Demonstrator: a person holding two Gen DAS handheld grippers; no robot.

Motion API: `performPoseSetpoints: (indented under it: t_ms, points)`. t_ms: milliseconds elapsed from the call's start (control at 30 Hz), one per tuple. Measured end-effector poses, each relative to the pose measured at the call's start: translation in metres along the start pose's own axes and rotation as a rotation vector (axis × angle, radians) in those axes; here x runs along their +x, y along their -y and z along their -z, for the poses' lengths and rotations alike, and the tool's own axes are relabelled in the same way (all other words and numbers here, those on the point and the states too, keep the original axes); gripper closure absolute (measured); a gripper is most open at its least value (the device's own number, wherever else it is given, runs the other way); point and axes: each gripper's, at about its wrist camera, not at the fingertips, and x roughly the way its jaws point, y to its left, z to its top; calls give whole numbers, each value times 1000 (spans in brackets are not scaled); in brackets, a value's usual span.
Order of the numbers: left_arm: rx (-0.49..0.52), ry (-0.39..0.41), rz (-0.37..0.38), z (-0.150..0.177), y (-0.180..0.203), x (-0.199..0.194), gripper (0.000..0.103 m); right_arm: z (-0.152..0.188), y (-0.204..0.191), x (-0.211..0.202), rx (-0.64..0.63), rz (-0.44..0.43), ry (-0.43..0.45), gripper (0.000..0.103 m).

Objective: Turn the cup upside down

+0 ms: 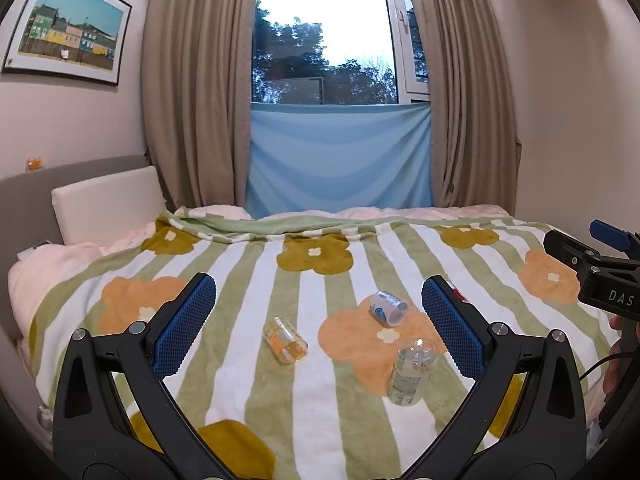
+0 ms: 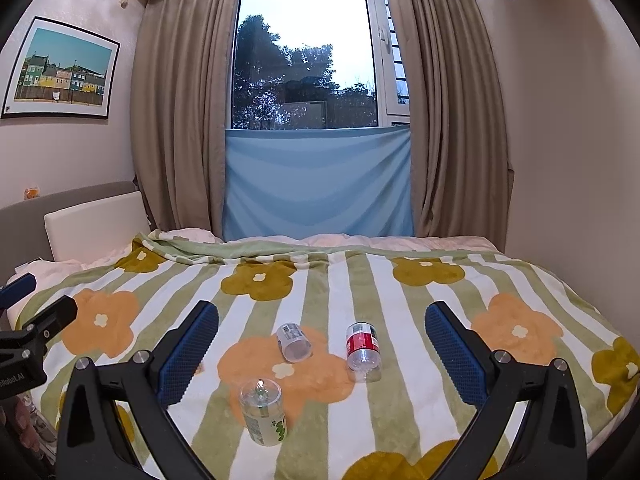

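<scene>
We held both claws wide open and empty above the bed [image 2: 400,280]. The left claw [image 1: 318,320] pointed at an orange-marked cup [image 1: 285,340] lying on its side. The green-labelled cup [image 2: 264,412] stood bottom-up at six o'clock of the right claw [image 2: 320,344]. A grey-labelled cup [image 2: 294,342] and a red-labelled cup [image 2: 362,350] lay tipped between the right claw's fingers.

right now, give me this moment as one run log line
left gripper: open, empty | right gripper: open, empty | green-label cup: standing on blanket, untouched | red-label cup, orange cup: on their sides
</scene>
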Motion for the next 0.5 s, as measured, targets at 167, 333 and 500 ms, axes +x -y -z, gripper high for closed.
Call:
performPoseSetpoints:
  t_ms: [167, 333, 500]
  points:
    - [15, 8, 10, 0, 2, 0, 0, -2, 0, 1, -1, -4, 4, 0]
    - [27, 40, 4, -1, 5, -6, 0, -4, -1, 1, -1, -4, 8, 0]
    - [-3, 51, 24, -3, 2, -8, 0, -7, -1, 3, -2, -6, 12, 0]
